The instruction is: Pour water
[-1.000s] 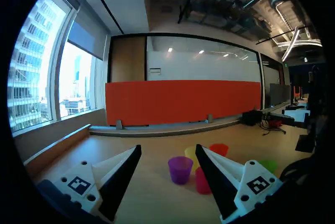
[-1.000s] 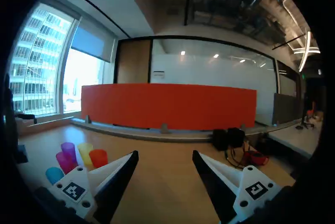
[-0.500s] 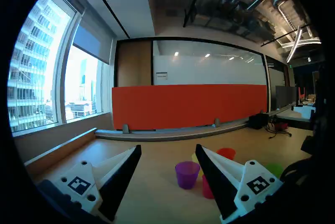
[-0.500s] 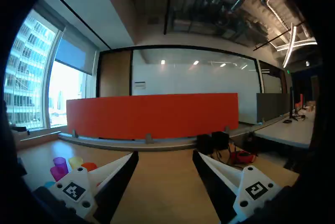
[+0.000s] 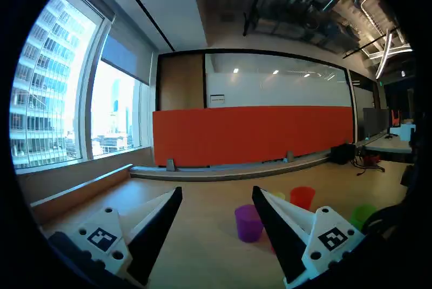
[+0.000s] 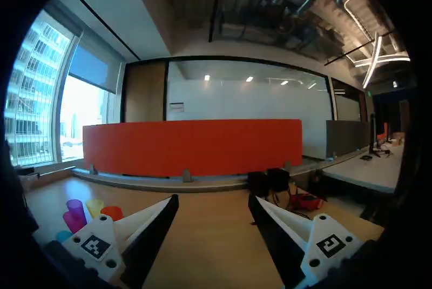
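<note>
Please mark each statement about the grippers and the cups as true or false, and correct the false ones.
1. The left gripper is open and holds nothing. True.
2. The purple cup lies on its side. False: it stands upright on the wooden table, with its mouth up.
3. The right gripper is shut on the orange cup. False: its fingers are apart with nothing between them, and the orange cup stands on the table off to the left of them in the right gripper view.
4. An orange panel stands along the far edge of the table. True.
</note>
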### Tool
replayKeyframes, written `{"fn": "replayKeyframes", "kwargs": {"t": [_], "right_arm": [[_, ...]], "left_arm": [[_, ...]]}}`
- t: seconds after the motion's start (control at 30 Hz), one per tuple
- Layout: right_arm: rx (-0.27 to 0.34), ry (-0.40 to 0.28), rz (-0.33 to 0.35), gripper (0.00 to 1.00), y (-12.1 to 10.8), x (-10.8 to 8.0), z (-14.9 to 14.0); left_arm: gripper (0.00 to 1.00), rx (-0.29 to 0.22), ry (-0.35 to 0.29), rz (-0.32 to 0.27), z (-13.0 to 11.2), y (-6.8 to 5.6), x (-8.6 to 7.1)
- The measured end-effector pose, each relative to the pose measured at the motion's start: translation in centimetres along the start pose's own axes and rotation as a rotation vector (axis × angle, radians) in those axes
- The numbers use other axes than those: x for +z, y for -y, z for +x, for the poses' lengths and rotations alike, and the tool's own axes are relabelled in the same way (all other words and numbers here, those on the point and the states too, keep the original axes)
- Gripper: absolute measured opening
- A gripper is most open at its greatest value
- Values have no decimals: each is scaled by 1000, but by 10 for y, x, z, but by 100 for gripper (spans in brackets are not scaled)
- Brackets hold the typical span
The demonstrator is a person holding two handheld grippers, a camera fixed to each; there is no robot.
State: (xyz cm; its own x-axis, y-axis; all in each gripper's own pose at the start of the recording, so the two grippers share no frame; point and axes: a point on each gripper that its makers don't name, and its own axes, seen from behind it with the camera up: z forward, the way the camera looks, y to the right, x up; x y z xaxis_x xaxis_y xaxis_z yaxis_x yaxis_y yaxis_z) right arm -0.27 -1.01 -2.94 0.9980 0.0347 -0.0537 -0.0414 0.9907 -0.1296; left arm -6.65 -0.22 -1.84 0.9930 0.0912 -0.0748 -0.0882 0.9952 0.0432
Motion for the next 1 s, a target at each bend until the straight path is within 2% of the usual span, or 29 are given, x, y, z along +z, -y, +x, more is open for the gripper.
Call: {"fn": "replayKeyframes", "kwargs": {"t": [0.4,1.0], "right_arm": [[35,-9,-26,100,-6,-4,12],[33,-11,-7,100,7,-2,16]], "left_arm": [[96,-8,4,9,-28,1,-5],[96,-39,17,5,-51,1,-10]]}}
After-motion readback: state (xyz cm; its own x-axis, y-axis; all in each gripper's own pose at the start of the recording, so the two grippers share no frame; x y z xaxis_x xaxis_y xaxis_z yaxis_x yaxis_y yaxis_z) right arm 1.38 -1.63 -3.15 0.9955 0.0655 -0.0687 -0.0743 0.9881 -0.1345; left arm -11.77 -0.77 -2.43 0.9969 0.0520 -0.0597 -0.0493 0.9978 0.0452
